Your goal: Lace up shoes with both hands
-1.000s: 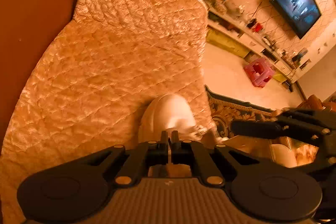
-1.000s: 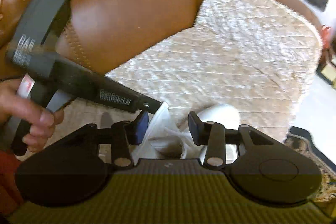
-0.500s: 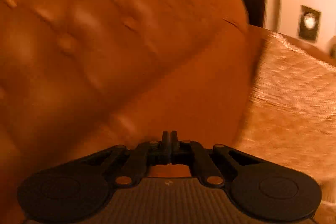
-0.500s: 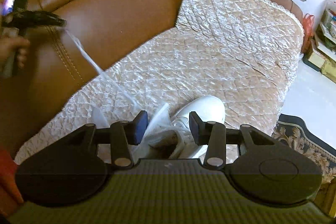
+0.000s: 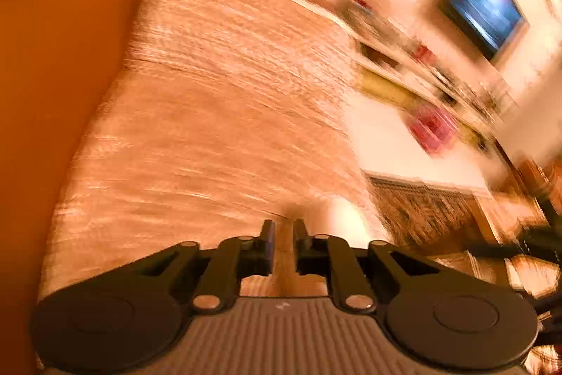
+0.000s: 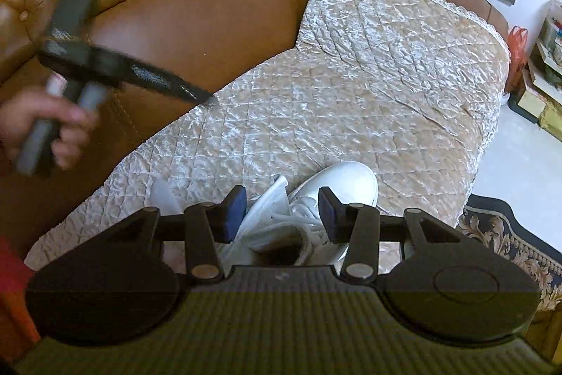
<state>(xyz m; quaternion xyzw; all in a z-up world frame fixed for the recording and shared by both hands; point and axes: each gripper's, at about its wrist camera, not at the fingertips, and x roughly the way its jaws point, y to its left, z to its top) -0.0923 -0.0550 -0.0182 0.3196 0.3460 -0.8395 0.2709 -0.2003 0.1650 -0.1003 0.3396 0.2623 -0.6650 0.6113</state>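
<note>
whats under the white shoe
The white shoe sits on a quilted cover spread over the brown leather sofa. The patch beneath its sole is hidden.

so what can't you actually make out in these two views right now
- Left wrist view: motion blur smears the white leather shoe; its laces cannot be seen.
- Right wrist view: the shoe's heel and opening are hidden behind the right gripper; its fingers stand apart, touching nothing.
- Right wrist view: the left gripper is blurred, so whether any lace hangs from it is unclear.
- Left wrist view: the cluttered wall shelf is too blurred to read.
</note>
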